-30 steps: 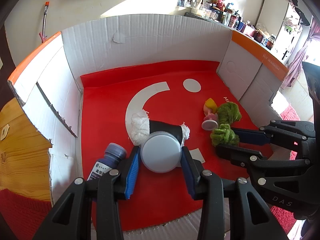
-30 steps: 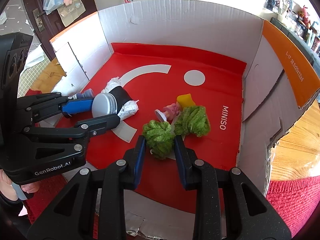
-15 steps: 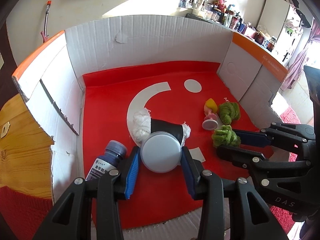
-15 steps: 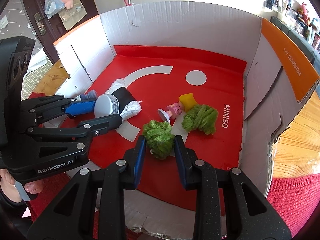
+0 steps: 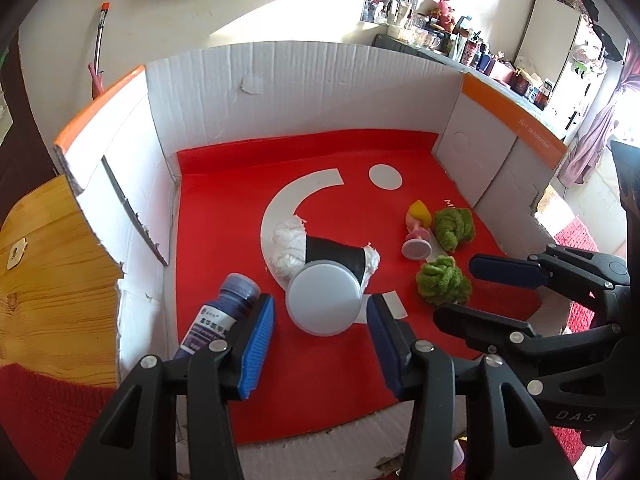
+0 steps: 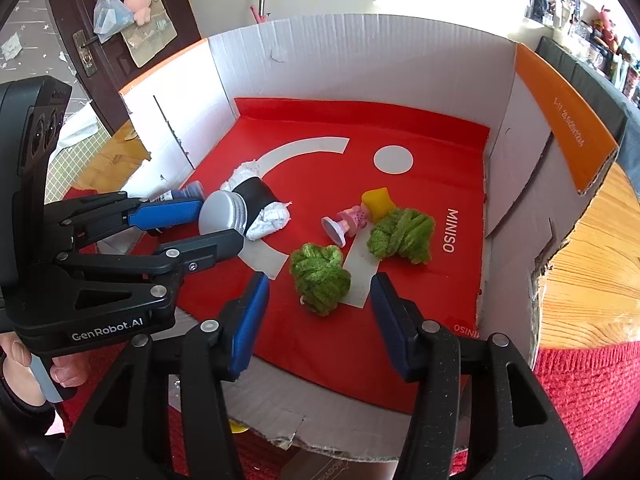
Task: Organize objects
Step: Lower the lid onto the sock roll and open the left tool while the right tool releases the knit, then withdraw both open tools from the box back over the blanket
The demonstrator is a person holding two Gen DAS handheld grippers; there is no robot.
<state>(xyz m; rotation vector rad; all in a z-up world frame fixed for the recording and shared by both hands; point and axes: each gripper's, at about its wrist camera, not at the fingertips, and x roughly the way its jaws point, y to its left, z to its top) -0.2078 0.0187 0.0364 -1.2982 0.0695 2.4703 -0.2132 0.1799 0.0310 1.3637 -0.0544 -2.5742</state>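
A: Looking into the cardboard box [image 5: 320,92], which things lie on its red liner [image 5: 224,208]?

B: Near the left wall lies a dark blue bottle [image 5: 224,312] on its side. Just right of it a black jar with a grey lid [image 5: 324,298] also lies on its side, lid toward the near edge, with white paper wadding [image 5: 288,246] bunched at its far end. Further right are two green yarn bundles: the near green bundle [image 6: 320,276] and the far green bundle [image 6: 402,234], close together but apart. A small pink figurine [image 6: 348,220] with a yellow top lies tipped over just left of the far one.

A: How do the jaws of the left gripper [image 5: 320,324] stand?

B: They have just been opening. Its blue pads now flank the grey lid with a clear gap on each side, so the jar lies free between spread jaws. The left pad sits right against the blue bottle.

A: And the right gripper [image 6: 318,312]?

B: Its jaws have also just been opening. The near green bundle rests on the liner between them, touched by neither pad.

A: Is any of the person visible?

B: In the right wrist view a hand [image 6: 24,372] wraps the handle of the left gripper at the lower left edge. The box sits on a wooden surface [image 6: 592,264] with a red knitted cloth [image 6: 592,392] at its near side.
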